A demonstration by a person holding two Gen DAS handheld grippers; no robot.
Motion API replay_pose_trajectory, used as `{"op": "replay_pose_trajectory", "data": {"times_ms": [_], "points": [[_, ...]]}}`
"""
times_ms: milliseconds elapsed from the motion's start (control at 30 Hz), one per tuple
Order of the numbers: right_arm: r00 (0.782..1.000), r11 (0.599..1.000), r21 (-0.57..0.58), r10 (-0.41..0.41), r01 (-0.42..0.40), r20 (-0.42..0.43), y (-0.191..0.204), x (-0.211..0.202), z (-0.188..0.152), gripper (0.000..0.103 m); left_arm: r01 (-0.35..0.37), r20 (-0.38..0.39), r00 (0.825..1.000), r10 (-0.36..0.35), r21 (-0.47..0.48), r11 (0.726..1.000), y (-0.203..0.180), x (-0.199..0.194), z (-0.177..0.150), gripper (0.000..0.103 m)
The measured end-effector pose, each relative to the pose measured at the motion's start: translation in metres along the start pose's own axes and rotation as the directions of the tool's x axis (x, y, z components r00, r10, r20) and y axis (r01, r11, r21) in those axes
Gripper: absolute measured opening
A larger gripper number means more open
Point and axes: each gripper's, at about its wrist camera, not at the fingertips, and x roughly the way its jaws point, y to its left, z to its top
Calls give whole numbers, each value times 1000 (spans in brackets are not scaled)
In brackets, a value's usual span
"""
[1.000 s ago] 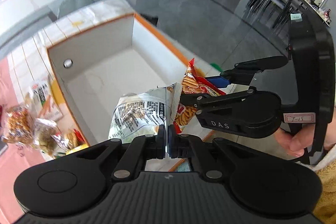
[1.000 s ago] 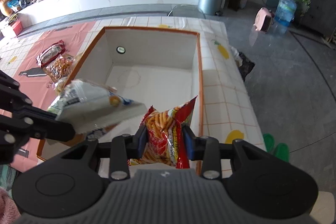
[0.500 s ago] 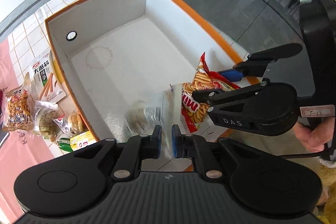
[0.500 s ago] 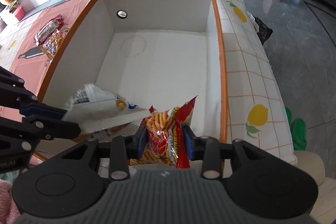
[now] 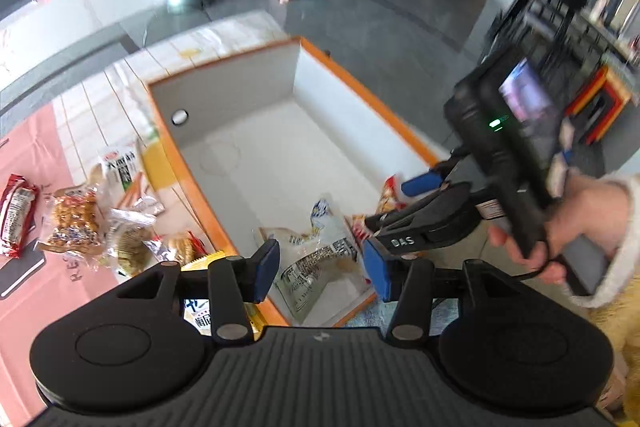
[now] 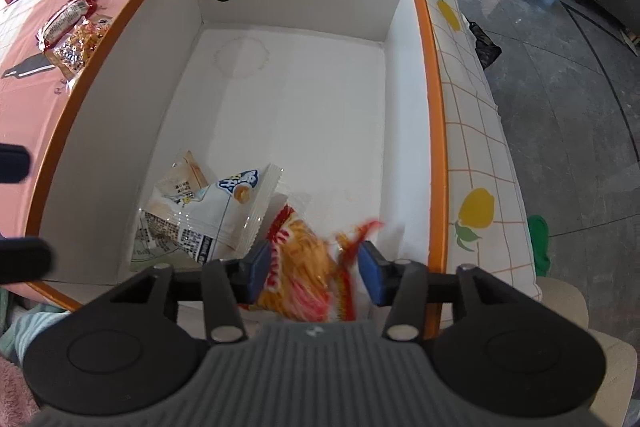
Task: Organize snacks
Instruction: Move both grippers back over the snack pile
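my left gripper (image 5: 320,269) is spread wide with nothing between its blue pads, hovering over the near end of the white box (image 5: 280,99) with the orange rim. the white snack bag (image 5: 320,255) lies on the box floor at the near end, under the left gripper, free of it. in the right wrist view the same white snack bag (image 6: 208,211) sits toward the near left corner of the box floor, crumpled, print side up.

my right gripper (image 6: 312,267) is spread too. the red-and-yellow snack bag (image 6: 300,267) sits in the gap between its pads, blurred, low at the near end of the box (image 6: 434,147); cannot tell whether it touches either pad, and the gap looks wider than the bag. its left edge lies just beside or over the edge of the white bag. in the left wrist view the right gripper (image 5: 394,215) reaches in over the box's near right rim, with a bit of that red bag (image 5: 386,197) showing behind it.

outside the box, on the bench along its left side, loose snack packets (image 5: 76,215) lie in a cluster on the pink cloth (image 5: 28,139); a red packet (image 5: 16,213) lies farthest from the box. the rest of the box floor is bare white.
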Motion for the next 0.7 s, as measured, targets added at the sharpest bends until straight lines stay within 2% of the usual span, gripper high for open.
{"op": "replay_pose_trajectory", "data": {"times_ms": [100,267,367,467,600,700], "points": [[999,999,4,-50,50,15,4,-13,3,65,3,64,998,-1,-37,999,14,-26,-6,67],[989,994,14,-109,108,105,21,-48,5,70,-67,103,992,77,-95,993,38,-50,-22,70],[981,996,18,-88,86,170,44,-69,5,71,-82,96,991,95,-133,988,58,-57,-35,70],[974,999,2,-31,32,225,73,-88,5,71,-87,88,991,105,-184,979,82,-69,-45,70],[967,999,-20,43,-39,253,111,-100,4,74,-115,80,988,135,-217,969,108,-84,-58,70],[962,998,-40,56,-47,266,140,-100,2,74,-140,80,984,161,-223,965,124,-92,-73,69]]}}
